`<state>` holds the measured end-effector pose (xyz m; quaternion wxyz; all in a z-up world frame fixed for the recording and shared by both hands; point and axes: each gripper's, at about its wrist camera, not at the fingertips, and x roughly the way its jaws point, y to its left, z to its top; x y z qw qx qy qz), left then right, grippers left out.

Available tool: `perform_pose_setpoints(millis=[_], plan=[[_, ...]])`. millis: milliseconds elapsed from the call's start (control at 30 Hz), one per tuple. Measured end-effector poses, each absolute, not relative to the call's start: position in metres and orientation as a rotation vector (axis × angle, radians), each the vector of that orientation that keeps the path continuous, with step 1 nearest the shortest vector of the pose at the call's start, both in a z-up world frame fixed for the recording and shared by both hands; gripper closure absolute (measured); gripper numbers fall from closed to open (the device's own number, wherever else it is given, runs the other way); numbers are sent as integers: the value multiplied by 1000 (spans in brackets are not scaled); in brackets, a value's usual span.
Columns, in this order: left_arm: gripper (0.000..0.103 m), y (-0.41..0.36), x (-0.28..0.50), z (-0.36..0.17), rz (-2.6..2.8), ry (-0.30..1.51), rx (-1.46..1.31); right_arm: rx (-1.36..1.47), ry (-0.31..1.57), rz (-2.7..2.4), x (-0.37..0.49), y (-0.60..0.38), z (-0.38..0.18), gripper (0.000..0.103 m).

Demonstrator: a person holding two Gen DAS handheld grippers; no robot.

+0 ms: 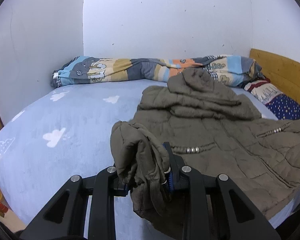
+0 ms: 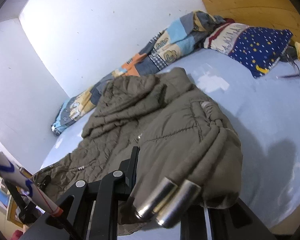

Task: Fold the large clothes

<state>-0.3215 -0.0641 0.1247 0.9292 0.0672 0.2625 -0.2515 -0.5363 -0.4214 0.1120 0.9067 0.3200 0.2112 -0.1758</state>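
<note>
Gripping a bunched fold of the olive padded jacket point(image 1: 210, 124), your left gripper point(image 1: 148, 172) has its jaws clamped on the cloth, the blue-padded finger pressed into the fabric on one side and the other finger buried under it. That pinched piece, with its elastic cuff-like edge, is lifted off the bed sheet point(image 1: 60, 124) and hangs down in front of the gripper.

Your right gripper point(image 2: 170, 172) is also at the jacket point(image 2: 150, 110), which drapes over its fingers; only one black finger shows beside the cloth, so you cannot tell from this view whether those jaws are closed on it. Two drawcords with metal tips point(image 2: 166, 200) dangle from the jacket hem right over that gripper.

Most of the jacket lies spread and rumpled on the light blue sheet point(image 2: 260, 110), its hood end pointing toward the rolled patchwork quilt point(image 1: 140, 68) that runs along the wall. Beyond the jacket, near the wooden headboard point(image 1: 280, 70), a star-patterned pillow point(image 2: 260, 48) rests just beside the end of the quilt point(image 2: 170, 46). A small pen-like item lies on the sheet near the pillow, well apart from the jacket; it is too blurred to name.
</note>
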Motion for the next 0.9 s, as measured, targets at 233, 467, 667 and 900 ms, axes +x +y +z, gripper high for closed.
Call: perform_pose_setpoints(millis=[233, 467, 667, 900], plan=[[77, -86, -293, 165, -514, 490, 99, 644, 382, -317, -519, -438, 156, 82], [73, -125, -240, 216, -511, 441, 52, 656, 329, -291, -478, -471, 200, 82], [53, -174, -173, 251, -475, 378, 85, 677, 315, -292, -422, -514, 225, 82], [39, -194, -107, 274, -403, 365, 67, 723, 358, -343, -336, -582, 217, 82]])
